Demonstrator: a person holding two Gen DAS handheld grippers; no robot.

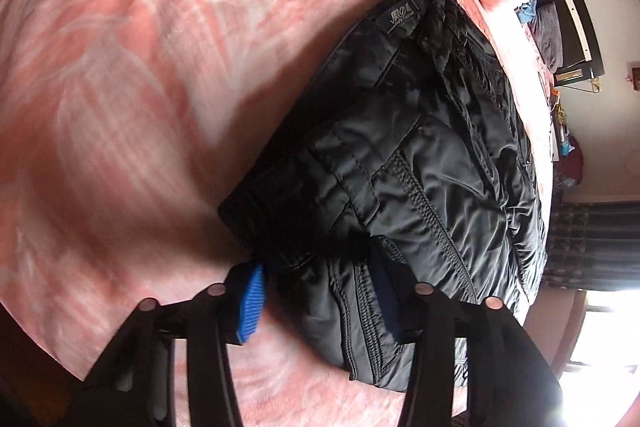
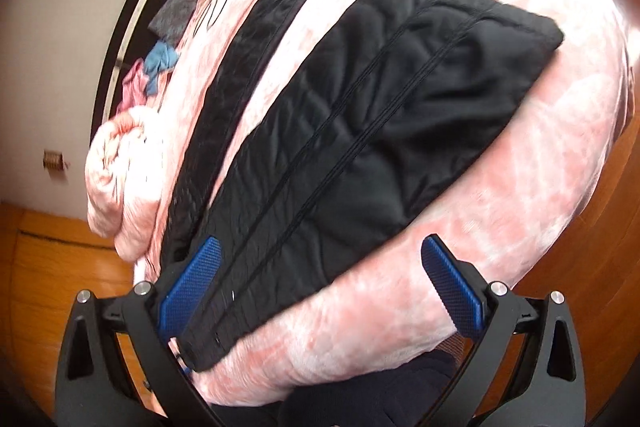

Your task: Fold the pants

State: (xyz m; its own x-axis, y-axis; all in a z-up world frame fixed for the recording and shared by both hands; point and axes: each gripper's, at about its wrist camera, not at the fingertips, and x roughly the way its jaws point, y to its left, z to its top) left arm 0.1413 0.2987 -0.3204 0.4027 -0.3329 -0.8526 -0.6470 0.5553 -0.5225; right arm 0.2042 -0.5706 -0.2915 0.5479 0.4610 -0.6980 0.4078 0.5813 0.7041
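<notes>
Black quilted pants [image 1: 420,155] lie on a pink blanket [image 1: 140,87], waistband and label toward the upper middle of the left wrist view. My left gripper [image 1: 318,301] sits at the near waist corner, its blue pads [image 1: 252,303] closed on a bunched fold of the fabric; the other pad is partly hidden behind cloth. In the right wrist view the pants' legs [image 2: 380,127] stretch away, a narrower black strip [image 2: 248,67] lying beside them. My right gripper [image 2: 320,243] stands open over the near leg end, one blue pad [image 2: 192,287] above the cloth, the other over the blanket.
The pink blanket [image 2: 520,187] covers a bed; a rolled-up part [image 2: 120,167] lies at its left side. Loose blue and pink clothes [image 2: 156,67] sit by a dark bed frame [image 2: 136,7]. Wooden floor [image 2: 60,259] surrounds the bed. A bright window [image 1: 608,327] glares at lower right.
</notes>
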